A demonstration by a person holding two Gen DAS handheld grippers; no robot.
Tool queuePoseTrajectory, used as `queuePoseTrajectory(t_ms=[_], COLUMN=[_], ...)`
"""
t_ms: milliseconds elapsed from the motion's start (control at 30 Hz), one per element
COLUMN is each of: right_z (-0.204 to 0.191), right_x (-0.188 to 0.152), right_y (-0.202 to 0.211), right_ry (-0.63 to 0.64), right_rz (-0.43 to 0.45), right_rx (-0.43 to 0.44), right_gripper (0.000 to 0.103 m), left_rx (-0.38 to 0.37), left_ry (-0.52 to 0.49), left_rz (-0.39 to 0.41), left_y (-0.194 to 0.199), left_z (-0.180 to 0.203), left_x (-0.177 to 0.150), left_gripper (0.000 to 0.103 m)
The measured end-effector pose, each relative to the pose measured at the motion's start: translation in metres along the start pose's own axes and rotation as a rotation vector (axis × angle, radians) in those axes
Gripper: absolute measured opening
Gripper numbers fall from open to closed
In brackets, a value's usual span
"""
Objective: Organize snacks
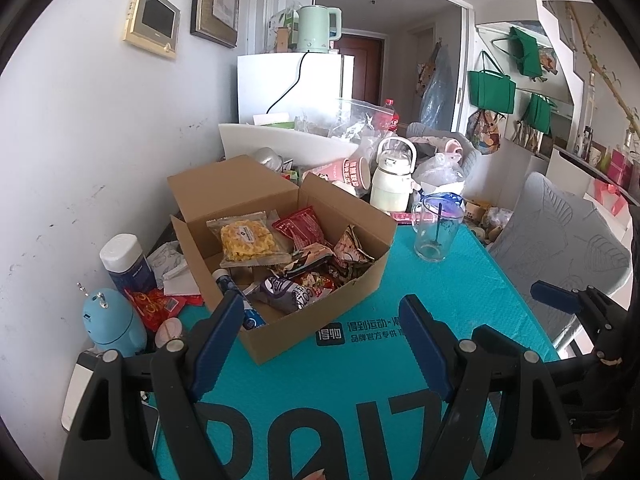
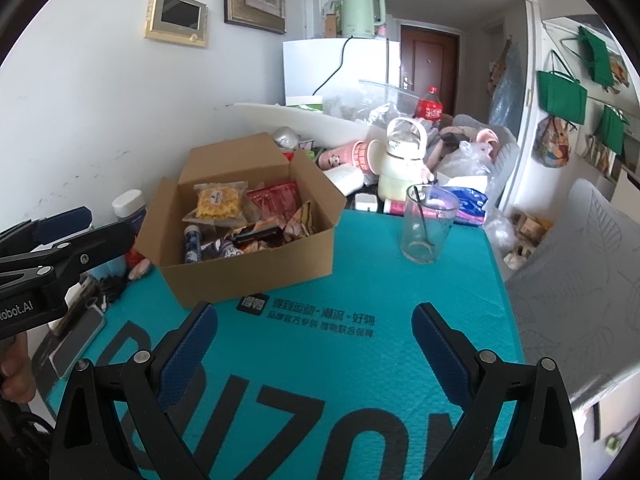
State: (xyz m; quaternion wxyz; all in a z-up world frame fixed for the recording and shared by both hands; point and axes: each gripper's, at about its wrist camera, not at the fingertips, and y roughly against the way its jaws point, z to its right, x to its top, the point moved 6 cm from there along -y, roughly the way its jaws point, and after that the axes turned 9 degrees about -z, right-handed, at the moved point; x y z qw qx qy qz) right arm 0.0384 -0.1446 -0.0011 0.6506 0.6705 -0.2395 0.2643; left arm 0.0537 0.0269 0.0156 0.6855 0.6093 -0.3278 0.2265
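An open cardboard box (image 1: 320,316) (image 2: 256,272) stands on the teal mat (image 1: 360,384) (image 2: 360,280). It holds several snack packets: a clear bag of yellow snack (image 1: 250,240) (image 2: 218,200), a red packet (image 1: 300,226) (image 2: 276,198), a purple packet (image 1: 286,292) and a blue tube (image 1: 240,304) (image 2: 192,246). My left gripper (image 1: 320,340) is open and empty, just in front of the box. It also shows at the left of the right wrist view (image 2: 68,228). My right gripper (image 2: 316,340) is open and empty above the mat, right of the left one.
A glass cup with a spoon (image 1: 436,228) (image 2: 426,224) stands on the mat's far right. A white-capped bottle (image 1: 124,260), a blue device (image 1: 112,320) and red wrappers (image 1: 154,304) lie left of the box. Cluttered cups, a white jug (image 1: 392,180) and bags sit behind. A grey chair (image 1: 560,248) is right.
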Motion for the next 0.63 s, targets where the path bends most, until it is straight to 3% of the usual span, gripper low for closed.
queuePoseTrajectory(t_ms=[633], right_z=[0.0054], right_x=[-0.0041], right_y=[-0.0075], right_ry=[-0.018], right_rz=[-0.020], right_rx=[-0.015], right_gripper=[0.099], left_rx=[0.032], left_ry=[-0.011], left_rz=[-0.013], left_y=[-0.0093], left_z=[0.0023], left_x=[-0.0029], left_gripper=[0.079])
